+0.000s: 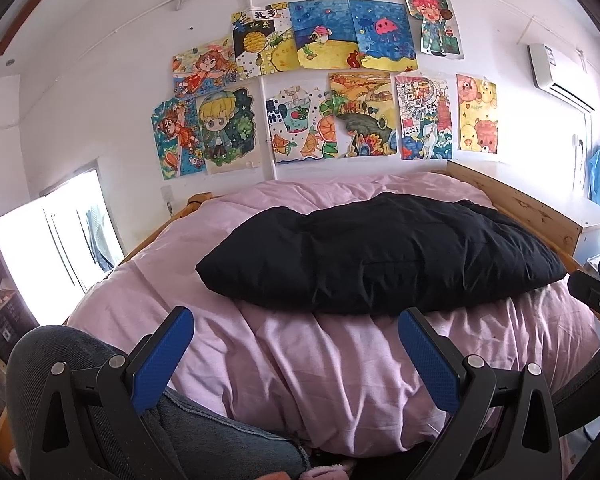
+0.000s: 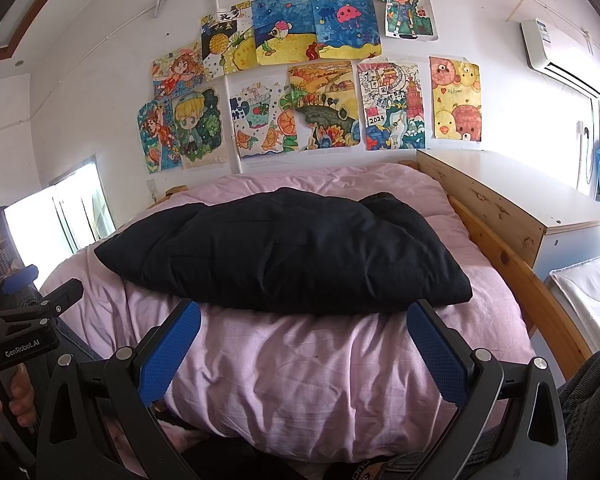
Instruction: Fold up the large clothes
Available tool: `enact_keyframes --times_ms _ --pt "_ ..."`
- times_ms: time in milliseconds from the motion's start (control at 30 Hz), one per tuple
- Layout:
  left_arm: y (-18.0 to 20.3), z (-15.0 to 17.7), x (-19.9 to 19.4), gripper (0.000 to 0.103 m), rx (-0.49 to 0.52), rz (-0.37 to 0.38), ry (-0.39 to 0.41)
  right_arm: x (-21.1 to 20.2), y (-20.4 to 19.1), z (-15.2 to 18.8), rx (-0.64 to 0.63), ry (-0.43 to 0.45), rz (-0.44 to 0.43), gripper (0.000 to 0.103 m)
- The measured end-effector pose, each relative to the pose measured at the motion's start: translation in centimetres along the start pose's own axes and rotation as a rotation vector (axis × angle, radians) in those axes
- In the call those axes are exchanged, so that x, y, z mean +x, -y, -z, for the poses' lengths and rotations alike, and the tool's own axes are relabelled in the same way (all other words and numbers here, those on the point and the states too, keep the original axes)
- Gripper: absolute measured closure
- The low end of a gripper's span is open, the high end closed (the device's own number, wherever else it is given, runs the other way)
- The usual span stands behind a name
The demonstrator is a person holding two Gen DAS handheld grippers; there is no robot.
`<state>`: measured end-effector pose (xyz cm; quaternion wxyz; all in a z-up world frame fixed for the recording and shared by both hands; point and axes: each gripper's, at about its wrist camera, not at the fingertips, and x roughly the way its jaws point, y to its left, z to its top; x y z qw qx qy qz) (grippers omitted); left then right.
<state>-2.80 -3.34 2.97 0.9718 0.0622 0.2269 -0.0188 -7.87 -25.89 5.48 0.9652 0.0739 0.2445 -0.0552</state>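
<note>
Left wrist view: left tongs (image 1: 296, 332) at the bottom of the frame, blue pads (image 1: 162, 360) spread wide apart, clamped on nothing, hovering over the near edge of the bed. Black garment (image 1: 380, 256) lying in a bulky, rumpled mound across the middle of the frame, resting on the pink duvet (image 1: 300, 368), well apart from the pads. Dark grey fabric, possibly the person's trouser leg (image 1: 204, 436), at the lower left, under the left finger. Part of the right tongs' black frame poking in at the right edge. Wooden bed frame (image 1: 532, 208) running along the right of the duvet. Children's drawings (image 1: 320, 80) pinned in two rows on the white wall at the upper centre, air conditioner (image 1: 560, 72) at the upper right, bright window (image 1: 56, 248) at the left edge.

Right wrist view: right tongs (image 2: 304, 328) at the bottom centre, pads likewise wide apart and gripping nothing. Black garment (image 2: 284, 248) in mid-frame on the pink duvet (image 2: 300, 380), its near edge just above the fingertips in the picture; contact not discernible. Left tongs' body marked "GenRobot.AI" at the lower left, held by a hand (image 2: 16, 396). White-topped wooden cabinet (image 2: 520, 200) beside the bed at the right.
</note>
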Motion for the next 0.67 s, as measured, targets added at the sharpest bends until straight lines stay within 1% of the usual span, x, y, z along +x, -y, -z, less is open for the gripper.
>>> enact_keyframes --times_ms 667 --pt "1.0 0.3 -0.4 0.000 0.014 0.020 0.001 0.4 -0.1 0.4 -0.003 -0.013 -0.005 0.001"
